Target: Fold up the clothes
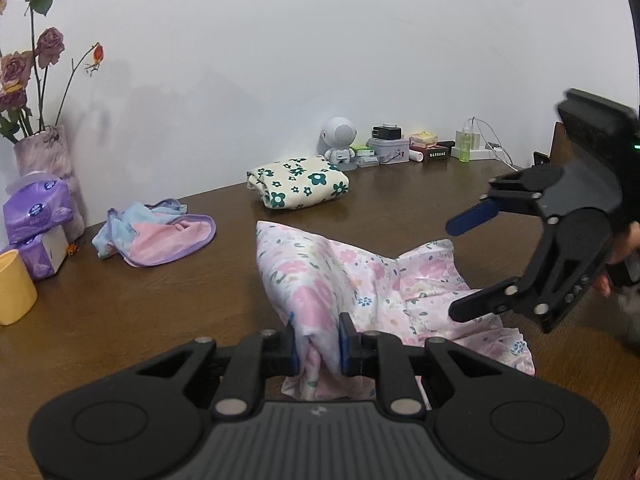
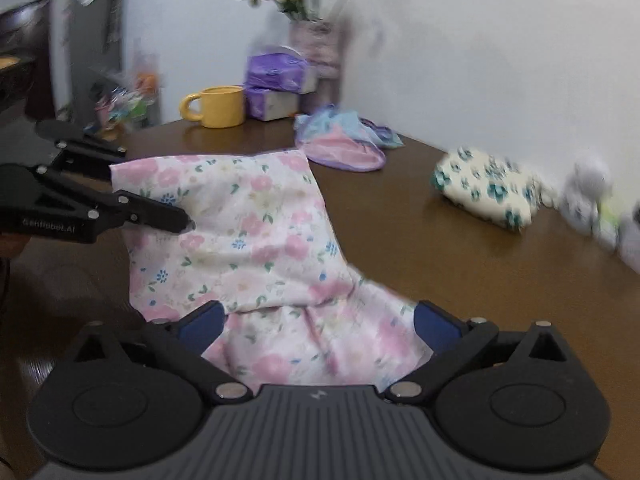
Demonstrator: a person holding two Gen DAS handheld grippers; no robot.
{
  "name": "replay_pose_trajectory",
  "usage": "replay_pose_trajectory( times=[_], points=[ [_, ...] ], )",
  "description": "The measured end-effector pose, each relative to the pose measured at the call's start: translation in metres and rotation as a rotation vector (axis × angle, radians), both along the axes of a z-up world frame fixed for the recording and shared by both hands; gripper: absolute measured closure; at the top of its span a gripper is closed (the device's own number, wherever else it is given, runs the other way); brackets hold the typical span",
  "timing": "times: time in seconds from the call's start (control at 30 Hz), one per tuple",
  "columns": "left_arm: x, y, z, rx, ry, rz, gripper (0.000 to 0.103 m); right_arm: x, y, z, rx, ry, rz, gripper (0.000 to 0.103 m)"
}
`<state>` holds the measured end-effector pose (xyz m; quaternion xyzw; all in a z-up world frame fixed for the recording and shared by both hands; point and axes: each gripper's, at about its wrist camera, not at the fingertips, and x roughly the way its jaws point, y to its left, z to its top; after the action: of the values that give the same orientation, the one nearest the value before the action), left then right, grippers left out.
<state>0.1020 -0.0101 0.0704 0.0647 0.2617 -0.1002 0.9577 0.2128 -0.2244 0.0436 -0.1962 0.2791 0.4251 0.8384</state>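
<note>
The left hand-held gripper [image 1: 319, 340] is pinching a bunched edge of the pink floral garment [image 1: 320, 276] between its narrow jaws, lifting that side so the cloth is tenting above the brown worktop [image 1: 160, 300]. The right hand-held gripper [image 2: 316, 326] is standing wide, its blue pads either side of the fabric but not pressing on it; nothing is being held there. The rest of the garment is lying crumpled on the worktop between the two tools. Farther back, a folded cream piece with green flowers [image 1: 298, 183] is sitting near the wall, and a pink-and-blue garment [image 1: 154, 232] is waiting unfolded. The fold appears to be mid-way: the right side looks released, so the next move is probably calling for a fresh grasp on a free corner, then laying the raised edge over flat
</note>
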Motion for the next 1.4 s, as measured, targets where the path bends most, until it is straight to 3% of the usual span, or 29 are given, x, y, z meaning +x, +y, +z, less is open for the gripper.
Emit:
replay_pose_trajectory(
  times=[0.23, 0.43, 0.47, 0.6, 0.77, 0.93, 1.03, 1.07, 1.13, 1.2, 1.27, 1.4],
  points=[
    [0.0, 0.003, 0.0, -0.009, 0.003, -0.007, 0.086, 0.027, 0.016, -0.016, -0.109, 0.097, 0.085, 0.0],
    [0.003, 0.006, -0.001, -0.019, 0.008, -0.01, 0.086, 0.038, 0.015, -0.034, -0.128, 0.203, 0.065, 0.002],
    [0.003, 0.006, -0.001, -0.021, 0.008, -0.01, 0.086, 0.038, 0.014, -0.034, -0.114, 0.206, 0.054, 0.006],
    [0.005, 0.009, -0.002, -0.036, 0.016, -0.009, 0.086, 0.032, 0.008, -0.029, -0.069, 0.224, 0.01, 0.047],
    [0.008, 0.012, -0.004, -0.046, 0.025, -0.01, 0.086, 0.024, 0.002, -0.025, -0.022, 0.282, -0.039, 0.082],
    [0.009, 0.013, -0.005, -0.045, 0.025, -0.016, 0.086, 0.011, 0.008, -0.024, -0.06, 0.234, -0.042, 0.086],
    [0.01, 0.014, -0.005, -0.04, 0.022, -0.021, 0.086, 0.007, 0.011, -0.022, -0.083, 0.214, -0.035, 0.081],
    [0.01, 0.014, -0.005, -0.039, 0.021, -0.023, 0.086, 0.006, 0.011, -0.021, -0.088, 0.207, -0.034, 0.075],
    [0.01, 0.014, -0.005, -0.035, 0.021, -0.026, 0.086, 0.004, 0.009, -0.016, -0.09, 0.19, -0.027, 0.058],
    [0.01, 0.014, -0.005, -0.034, 0.021, -0.027, 0.086, 0.001, 0.005, -0.009, -0.066, 0.172, -0.004, 0.02],
    [0.009, 0.014, -0.005, -0.032, 0.02, -0.03, 0.086, -0.002, 0.0, -0.001, -0.038, 0.151, 0.027, 0.001],
    [0.008, 0.012, -0.005, -0.026, 0.016, -0.033, 0.086, 0.0, 0.0, 0.007, -0.041, 0.116, 0.083, 0.0]
  ],
)
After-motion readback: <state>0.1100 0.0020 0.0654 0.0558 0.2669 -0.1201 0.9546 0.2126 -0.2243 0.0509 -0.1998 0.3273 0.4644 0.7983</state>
